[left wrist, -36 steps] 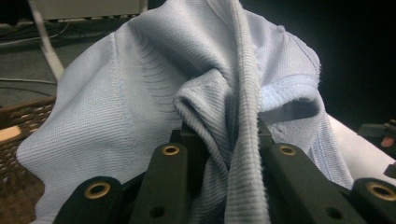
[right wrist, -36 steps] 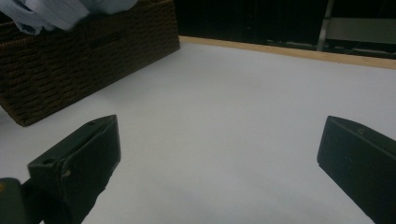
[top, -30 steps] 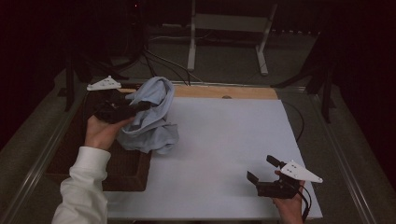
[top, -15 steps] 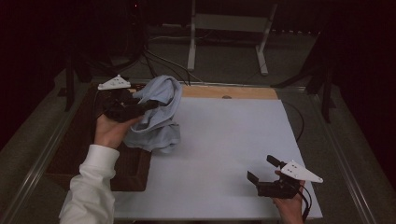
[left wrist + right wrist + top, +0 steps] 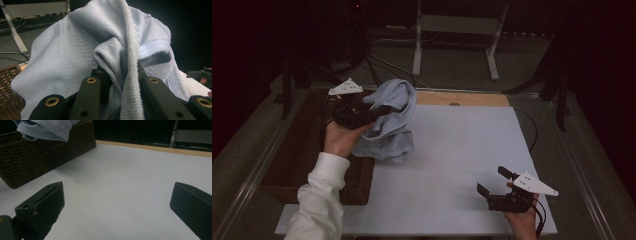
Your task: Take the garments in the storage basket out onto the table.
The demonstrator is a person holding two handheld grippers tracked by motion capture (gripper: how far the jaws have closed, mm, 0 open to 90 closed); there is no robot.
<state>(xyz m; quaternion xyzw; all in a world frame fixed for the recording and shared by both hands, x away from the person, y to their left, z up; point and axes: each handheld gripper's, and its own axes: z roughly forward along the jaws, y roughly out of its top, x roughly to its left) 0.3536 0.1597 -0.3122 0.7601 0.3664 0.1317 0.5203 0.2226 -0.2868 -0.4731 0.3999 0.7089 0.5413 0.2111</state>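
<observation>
A light blue knitted garment (image 5: 393, 120) hangs in the air over the right edge of a dark wicker basket (image 5: 307, 150), its lower folds just above the white table top (image 5: 452, 165). My left gripper (image 5: 384, 109) is shut on a bunched fold of the garment (image 5: 125, 72), with ribbed fabric pinched between the jaws. My right gripper (image 5: 495, 181) rests low near the table's front right, open, with nothing between its jaws (image 5: 117, 202). The garment's lower edge (image 5: 47, 130) dangles above the basket (image 5: 42, 157) in the right gripper view.
A wooden strip (image 5: 462, 99) runs along the table's far edge. Behind it stand a metal stand (image 5: 457, 35) and cables on a dark floor. Black cables (image 5: 532, 130) run by the table's right side.
My left gripper has lifted the garment higher and carried it slightly right, off the basket. The right gripper has stayed in place, open.
</observation>
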